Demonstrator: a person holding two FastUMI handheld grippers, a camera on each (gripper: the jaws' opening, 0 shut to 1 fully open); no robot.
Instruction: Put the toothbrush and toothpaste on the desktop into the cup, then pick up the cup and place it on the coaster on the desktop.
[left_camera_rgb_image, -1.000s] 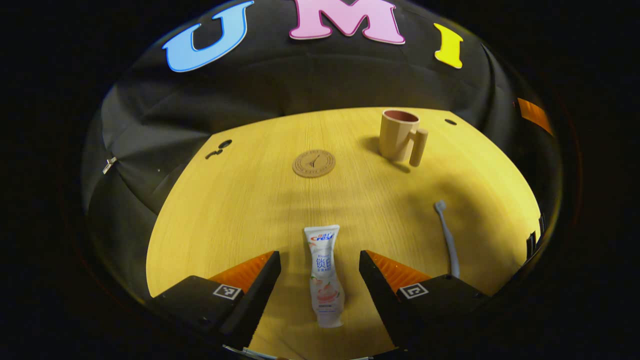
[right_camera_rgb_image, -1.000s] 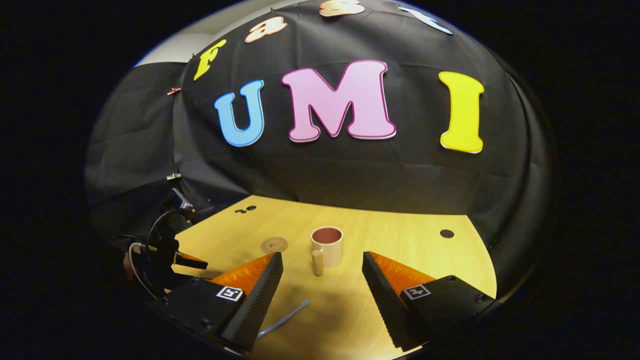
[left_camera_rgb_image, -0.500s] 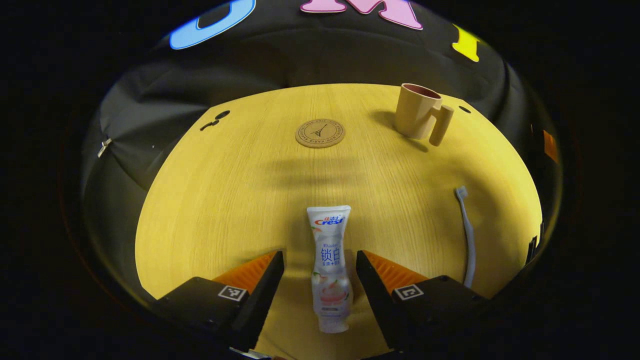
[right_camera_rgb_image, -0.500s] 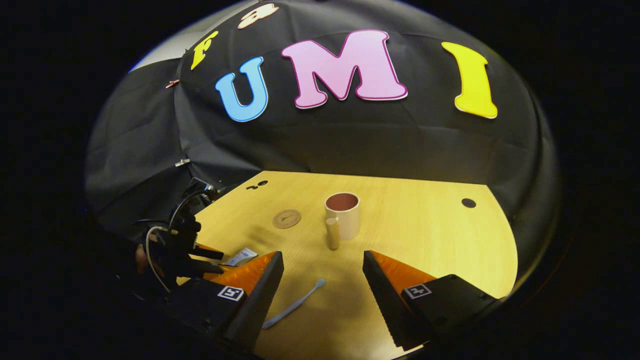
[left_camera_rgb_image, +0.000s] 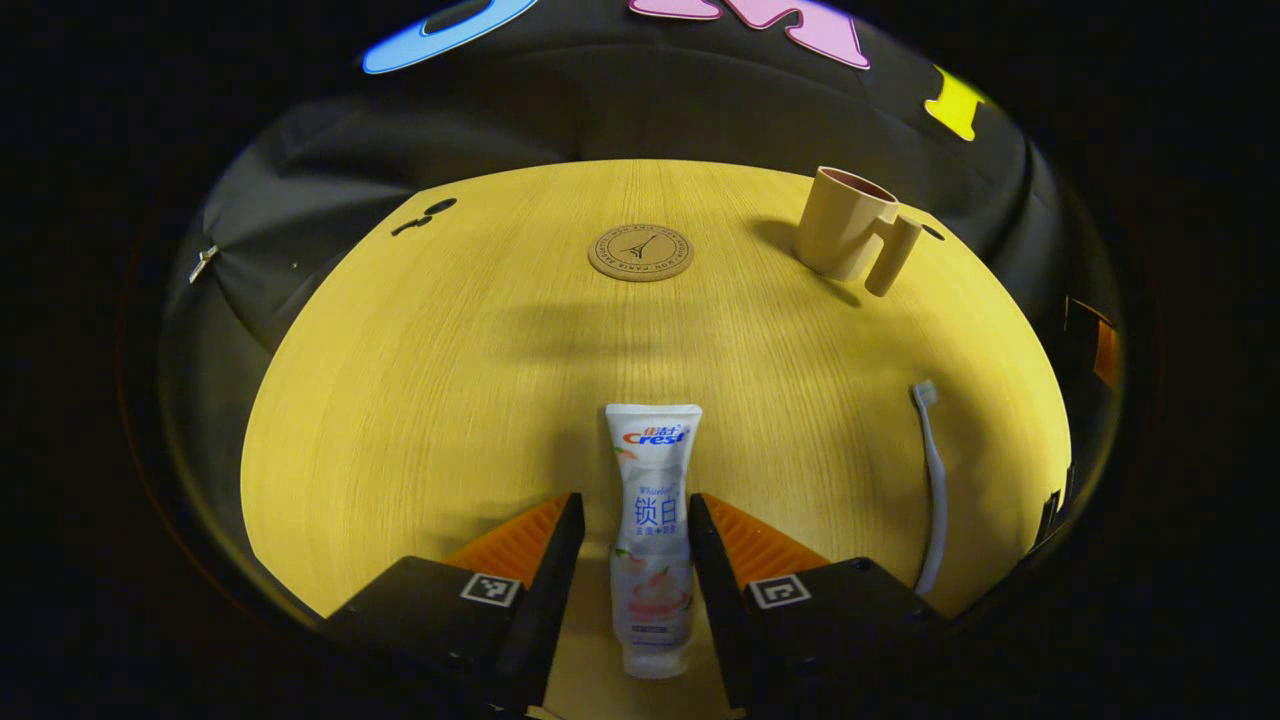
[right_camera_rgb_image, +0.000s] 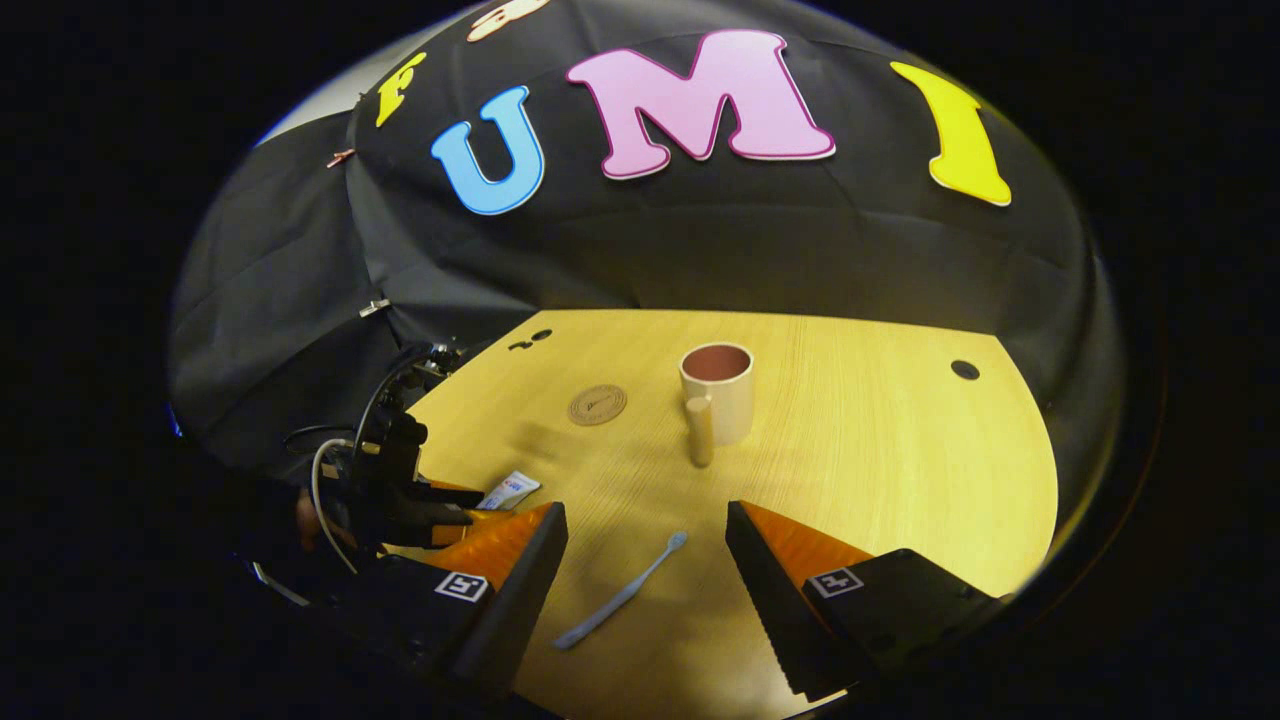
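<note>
A white toothpaste tube (left_camera_rgb_image: 650, 520) lies flat on the wooden desktop (left_camera_rgb_image: 420, 400), its cap end nearest me. My left gripper (left_camera_rgb_image: 632, 500) straddles it, open, with the right finger at the tube's edge and a thin gap showing at the left finger. The right gripper view shows that left gripper (right_camera_rgb_image: 430, 500) low over the toothpaste (right_camera_rgb_image: 510, 490). A pale blue toothbrush (right_camera_rgb_image: 622, 592) lies below and between the fingers of my right gripper (right_camera_rgb_image: 645, 520), which is open and above the desk. The beige cup (right_camera_rgb_image: 718, 390) stands upright, handle toward me, beside the round cork coaster (right_camera_rgb_image: 598, 404).
In the left gripper view the coaster (left_camera_rgb_image: 640, 252) lies straight ahead, the cup (left_camera_rgb_image: 845, 225) to its right and the toothbrush (left_camera_rgb_image: 935, 480) near the right edge. Cable holes (right_camera_rgb_image: 965, 369) sit at the far corners. Black cloth walls close the desk's back and sides.
My left gripper has come down and forward over the toothpaste and its fingers have narrowed around the tube. My right gripper has tilted down and moved in over the toothbrush.
</note>
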